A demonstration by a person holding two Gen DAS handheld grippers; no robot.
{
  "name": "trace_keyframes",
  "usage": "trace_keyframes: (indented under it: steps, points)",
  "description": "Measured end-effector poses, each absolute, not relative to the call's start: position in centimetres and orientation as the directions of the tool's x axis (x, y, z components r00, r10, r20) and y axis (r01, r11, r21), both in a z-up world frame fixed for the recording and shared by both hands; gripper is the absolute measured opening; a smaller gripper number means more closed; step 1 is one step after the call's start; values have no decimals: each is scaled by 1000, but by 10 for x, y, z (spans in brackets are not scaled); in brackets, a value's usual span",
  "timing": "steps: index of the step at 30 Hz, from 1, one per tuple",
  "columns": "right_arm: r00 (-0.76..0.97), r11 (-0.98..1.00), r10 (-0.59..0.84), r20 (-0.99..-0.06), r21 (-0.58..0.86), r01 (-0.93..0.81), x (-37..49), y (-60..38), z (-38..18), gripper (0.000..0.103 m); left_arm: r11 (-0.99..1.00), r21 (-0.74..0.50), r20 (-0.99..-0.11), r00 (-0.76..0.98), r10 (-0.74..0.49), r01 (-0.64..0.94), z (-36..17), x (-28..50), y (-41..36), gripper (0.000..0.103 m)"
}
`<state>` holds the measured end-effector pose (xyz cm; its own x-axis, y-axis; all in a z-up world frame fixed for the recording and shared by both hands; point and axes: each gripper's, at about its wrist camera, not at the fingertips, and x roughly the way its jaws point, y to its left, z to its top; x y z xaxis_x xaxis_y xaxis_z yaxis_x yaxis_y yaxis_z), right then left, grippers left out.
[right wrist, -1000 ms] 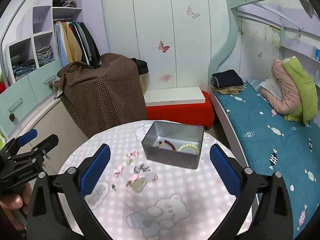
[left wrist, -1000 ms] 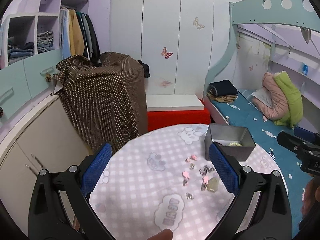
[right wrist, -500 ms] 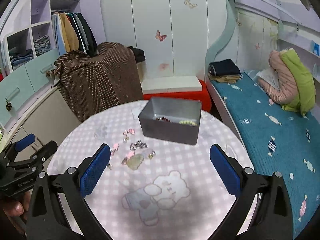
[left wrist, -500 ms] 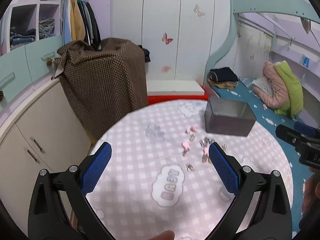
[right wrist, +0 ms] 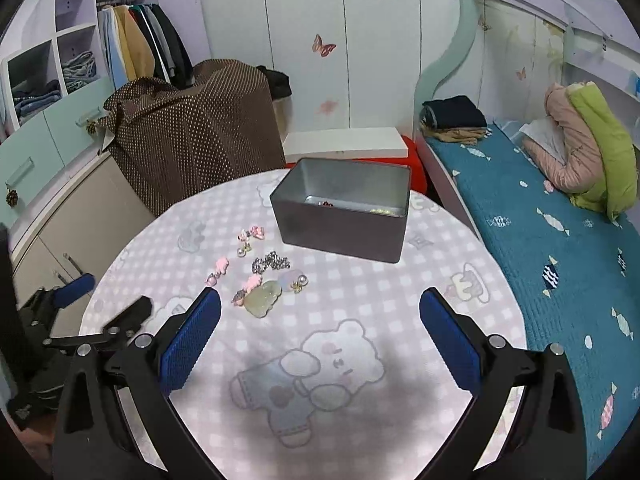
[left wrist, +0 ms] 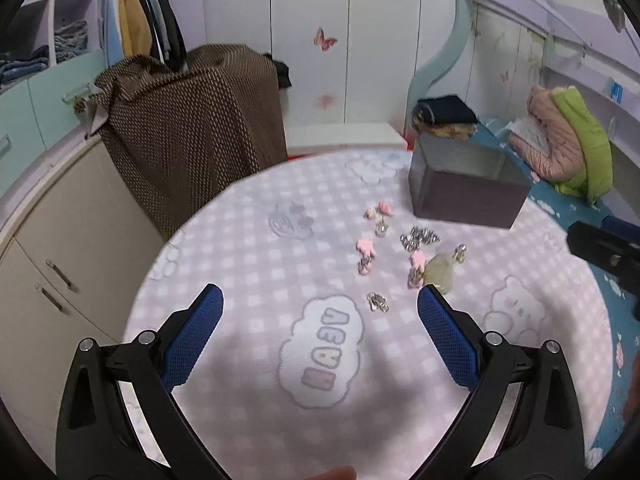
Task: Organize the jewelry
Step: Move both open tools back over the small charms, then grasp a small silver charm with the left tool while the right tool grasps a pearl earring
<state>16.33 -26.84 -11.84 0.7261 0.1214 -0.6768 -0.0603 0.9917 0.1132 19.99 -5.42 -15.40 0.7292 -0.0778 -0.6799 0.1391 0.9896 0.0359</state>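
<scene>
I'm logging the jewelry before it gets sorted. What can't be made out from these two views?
- Tin contents: right wrist view shows only slivers above the near wall; in the left wrist view the wall hides them all.
- Silver chain and pink pieces: too small and blurred to identify or count.
- Pale green pendant: partly behind the left gripper's finger in its view.
- Right gripper: cut off at the left view's edge.

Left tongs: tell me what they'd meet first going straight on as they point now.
Probably the small silver clip lying on the table, just ahead of the open left tongs. Past it lie the pink charms and the tin. Height above the cloth is unclear.
</scene>
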Motion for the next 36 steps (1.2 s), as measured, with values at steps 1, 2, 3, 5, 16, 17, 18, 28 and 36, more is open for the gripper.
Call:
trace_keyframes:
  steps: [1,2,3,5,16,17,18,28,36]
  points:
    - [721,992,122,-682,114,-60,165,-268,-120,96,990,33,-693,716,-78,140,-161,206,-56,98]
    - [715,991,124,-688,116,-60,167,-268,-123,96,990,30,-703,707,-78,139,-165,210,-56,98]
    - [710,991,124,-693,116,-60,169,-268,-125,96,990,25,-713,696,-79,138,-171,215,-57,97]
    - [697,991,125,-706,116,-60,173,-269,-131,96,990,11,-738,669,-86,139,-182,225,-59,97]
    - [660,992,121,-742,108,-60,194,-269,-154,96,988,-12,-797,595,-102,153,-212,253,-64,76]
    - [654,992,122,-746,108,-61,197,-269,-158,96,988,-9,-800,592,-101,156,-213,254,-65,73]
    - [651,992,123,-749,111,-60,199,-269,-160,96,987,-2,-796,597,-98,160,-213,253,-66,71]
    - [627,993,115,-771,103,-56,219,-269,-175,96,978,-53,-792,588,-164,202,-209,258,-63,40]
    - [603,993,116,-789,97,-64,230,-263,-186,90,971,-84,-790,578,-203,225,-207,250,-59,22]
